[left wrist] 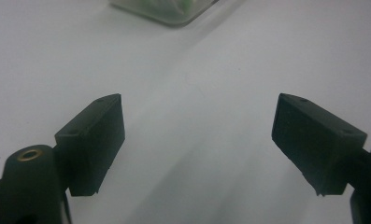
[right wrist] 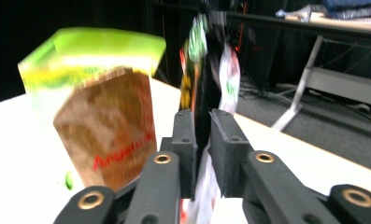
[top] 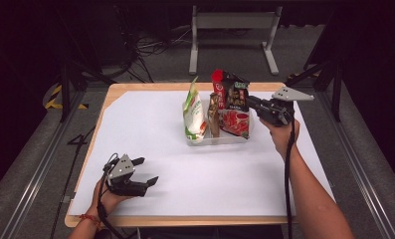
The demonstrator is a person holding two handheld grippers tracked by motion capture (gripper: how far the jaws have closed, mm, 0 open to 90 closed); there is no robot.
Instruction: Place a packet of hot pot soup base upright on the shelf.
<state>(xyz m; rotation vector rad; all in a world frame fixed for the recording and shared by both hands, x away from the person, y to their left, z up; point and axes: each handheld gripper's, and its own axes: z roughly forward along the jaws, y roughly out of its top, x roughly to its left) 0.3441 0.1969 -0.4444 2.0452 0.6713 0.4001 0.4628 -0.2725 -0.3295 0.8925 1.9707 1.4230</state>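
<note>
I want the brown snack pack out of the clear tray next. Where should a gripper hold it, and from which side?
Grip the brown pack by its top edge, coming from above. It stands upright and narrow in the clear tray, wedged between the green-and-white bag and the red-and-black bag, so its sides are probably blocked. The right gripper pinches the red-and-black bag's edge; the open left gripper is free.

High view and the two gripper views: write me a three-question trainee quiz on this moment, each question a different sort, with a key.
1. True or false: the left gripper holds a packet.
2. Which packet is between the right gripper's jaws? A) green and white bag B) black and red packet C) brown packet
3. What do the packets stand in?

Key:
1. False; its jaws are open over the white table cover.
2. B
3. A clear tray.
</note>
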